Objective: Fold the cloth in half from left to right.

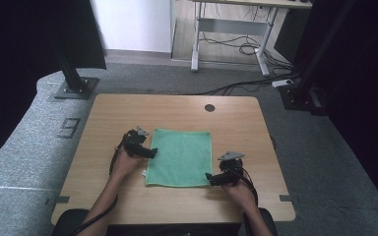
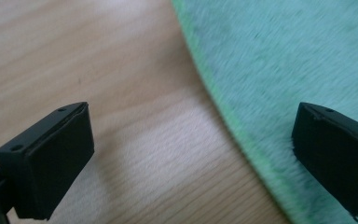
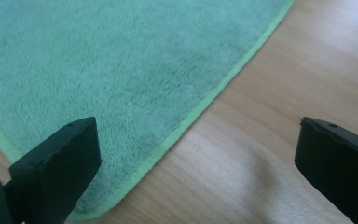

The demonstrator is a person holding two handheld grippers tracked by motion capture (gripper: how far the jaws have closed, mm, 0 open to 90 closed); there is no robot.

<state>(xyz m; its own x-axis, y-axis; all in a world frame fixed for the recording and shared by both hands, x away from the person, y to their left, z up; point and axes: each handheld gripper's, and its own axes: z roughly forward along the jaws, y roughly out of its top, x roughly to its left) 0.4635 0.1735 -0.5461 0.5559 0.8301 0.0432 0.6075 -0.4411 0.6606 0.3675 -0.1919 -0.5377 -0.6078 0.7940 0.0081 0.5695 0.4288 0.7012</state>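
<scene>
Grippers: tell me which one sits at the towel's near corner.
The right gripper, jaws open at the green towel's near right corner. The left gripper sits farther up, midway along the towel's left edge.

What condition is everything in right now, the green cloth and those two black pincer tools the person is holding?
Green cloth: spread flat on the table, unfolded, not gripped.
Left gripper: open, jaws astride the cloth's left edge.
Right gripper: open, jaws astride the cloth's near right corner.
Wooden table: bare around the cloth.
</scene>
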